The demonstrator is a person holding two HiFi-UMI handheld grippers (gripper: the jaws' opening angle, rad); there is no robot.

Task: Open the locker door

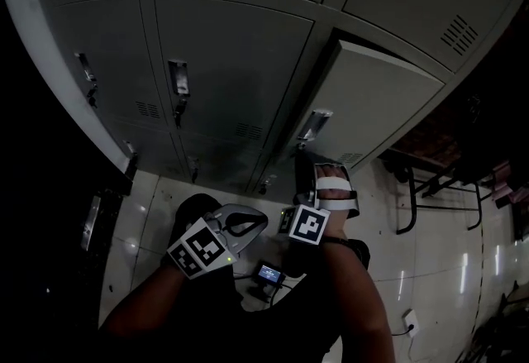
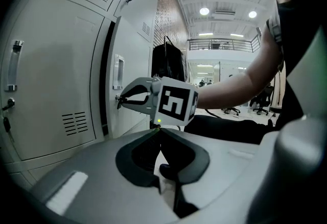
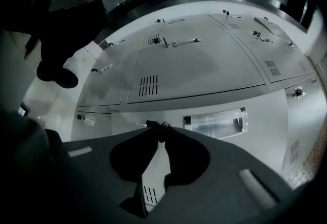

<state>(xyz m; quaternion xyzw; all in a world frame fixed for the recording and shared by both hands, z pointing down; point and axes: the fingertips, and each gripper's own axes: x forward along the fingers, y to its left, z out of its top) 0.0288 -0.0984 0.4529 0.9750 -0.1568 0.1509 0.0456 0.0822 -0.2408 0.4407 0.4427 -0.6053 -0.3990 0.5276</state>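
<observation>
The grey locker door (image 1: 376, 101) stands ajar, with a dark gap (image 2: 104, 82) along its edge. Just under its chrome handle (image 1: 315, 125) (image 3: 214, 122) (image 2: 118, 71), my right gripper (image 1: 305, 158) (image 2: 118, 99) (image 3: 161, 127) reaches the lock. Its tips are closed on a small key that sticks out of the door. My left gripper (image 1: 261, 220) (image 2: 157, 129) hangs back, lower and to the left, away from the lockers. Its tips meet with nothing between them.
Closed lockers with handles (image 1: 178, 80) (image 1: 85, 72) fill the wall to the left and above. A dark metal-framed chair (image 1: 430, 183) stands to the right of the ajar door. On the tiled floor lie a small lit device (image 1: 269, 274) and a cable.
</observation>
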